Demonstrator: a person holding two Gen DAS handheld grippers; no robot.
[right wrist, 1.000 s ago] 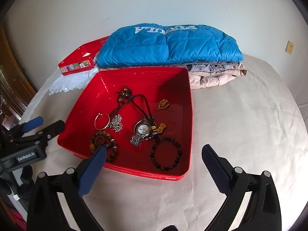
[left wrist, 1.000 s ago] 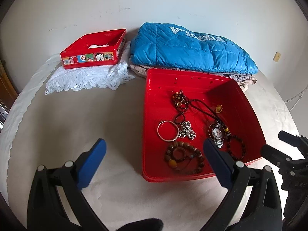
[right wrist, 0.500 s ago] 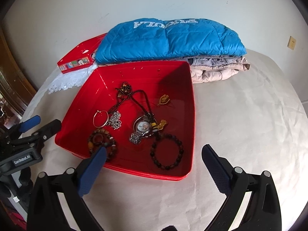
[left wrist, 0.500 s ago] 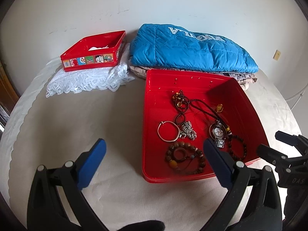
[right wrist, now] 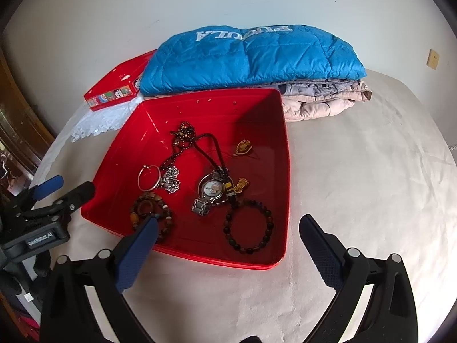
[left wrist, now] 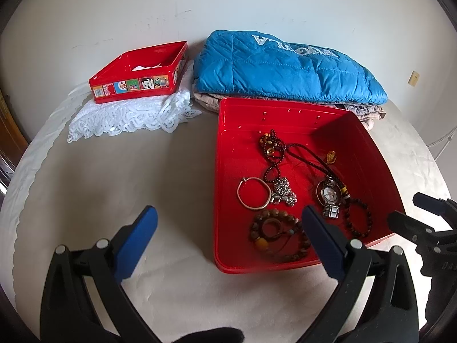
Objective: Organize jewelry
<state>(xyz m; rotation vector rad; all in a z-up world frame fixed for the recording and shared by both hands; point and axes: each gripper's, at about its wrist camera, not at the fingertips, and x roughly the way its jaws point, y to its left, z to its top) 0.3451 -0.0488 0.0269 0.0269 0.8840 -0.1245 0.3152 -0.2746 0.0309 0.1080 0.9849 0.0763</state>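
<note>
Two black grippers with blue pads, left gripper (left wrist: 225, 223) and right gripper (right wrist: 228, 230), hang spread wide, holding nothing. Between them a shiny red plastic tray (right wrist: 285, 177) sits on soft beige cloth, holding a round silver bangle (right wrist: 148, 177), metal watch (right wrist: 210, 193) and bumpy brown bead bracelet (right wrist: 248, 230)

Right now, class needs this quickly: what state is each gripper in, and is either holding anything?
Left gripper: open, holding nothing.
Right gripper: open, holding nothing.
</note>
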